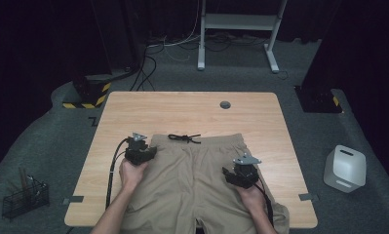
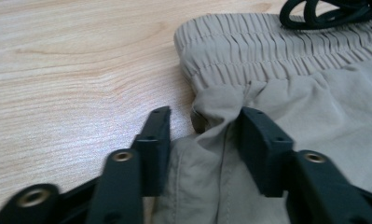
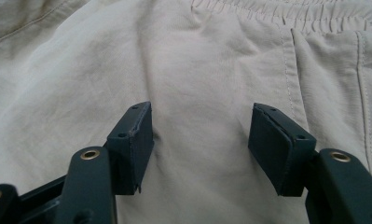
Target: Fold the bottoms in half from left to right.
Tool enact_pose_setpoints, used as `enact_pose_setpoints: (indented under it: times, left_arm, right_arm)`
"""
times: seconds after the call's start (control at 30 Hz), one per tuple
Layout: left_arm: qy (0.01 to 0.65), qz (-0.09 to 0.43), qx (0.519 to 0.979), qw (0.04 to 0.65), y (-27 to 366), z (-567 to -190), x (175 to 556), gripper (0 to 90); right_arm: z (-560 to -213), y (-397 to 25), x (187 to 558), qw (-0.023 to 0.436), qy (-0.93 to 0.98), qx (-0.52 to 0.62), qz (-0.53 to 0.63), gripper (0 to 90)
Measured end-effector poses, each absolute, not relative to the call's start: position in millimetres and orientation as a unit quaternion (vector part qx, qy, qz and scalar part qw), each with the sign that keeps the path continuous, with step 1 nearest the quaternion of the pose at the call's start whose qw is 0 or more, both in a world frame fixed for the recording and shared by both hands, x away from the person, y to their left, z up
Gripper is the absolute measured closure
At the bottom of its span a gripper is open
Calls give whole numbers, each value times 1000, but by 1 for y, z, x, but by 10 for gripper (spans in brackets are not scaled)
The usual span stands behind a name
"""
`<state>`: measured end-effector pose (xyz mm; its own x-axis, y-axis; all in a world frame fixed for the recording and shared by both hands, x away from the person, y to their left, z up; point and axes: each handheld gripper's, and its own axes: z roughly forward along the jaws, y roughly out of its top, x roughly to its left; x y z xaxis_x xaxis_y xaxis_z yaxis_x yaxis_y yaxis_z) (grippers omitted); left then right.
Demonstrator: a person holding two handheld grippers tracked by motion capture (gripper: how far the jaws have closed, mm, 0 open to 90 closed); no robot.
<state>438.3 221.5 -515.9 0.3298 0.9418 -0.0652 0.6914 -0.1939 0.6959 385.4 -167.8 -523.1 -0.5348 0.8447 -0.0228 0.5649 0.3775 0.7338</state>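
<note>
a pair of khaki drawstring shorts (image 1: 202,180) lies flat on the wooden table (image 1: 133,105), waistband toward the far edge, legs running back toward you and off the near edge.

on the left, your left gripper (image 1: 142,150) sits at the shorts' left side, just below the waistband corner. in the left gripper view its jaws stand apart with a raised fold of side-seam fabric (image 2: 216,121) bunched between them; the right jaw touches the cloth, but the fold is not yet pinched. it looks placed there to take hold of the edge near the elastic waistband (image 2: 267,42).

in the middle, the black drawstring (image 1: 184,138) lies knotted on the wood, just beyond the waistband.

on the right, your right gripper (image 1: 241,174) hovers over the right leg, jaws wide apart above smooth cloth, gripping nothing; a pocket seam (image 3: 291,88) runs just beside it.

the hems are cut off by the bottom of the high view, and whether the right jaws touch the fabric is hard to tell.
</note>
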Motion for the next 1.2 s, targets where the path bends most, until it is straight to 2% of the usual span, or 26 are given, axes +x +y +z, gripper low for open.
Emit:
enact_pose_setpoints:
  times: [0.17,0.37,1.2]
  left_arm:
    - [538,180,756,325,221,-515,440,757]
    - [541,158,754,337,225,-514,441,842]
    - [538,163,729,391,245,-485,430,874]
  right_arm:
    - [-523,-168,386,203,806,436,346,399]
    - [-523,-168,386,203,806,436,346,399]
    - [-523,-150,390,201,808,431,348,405]
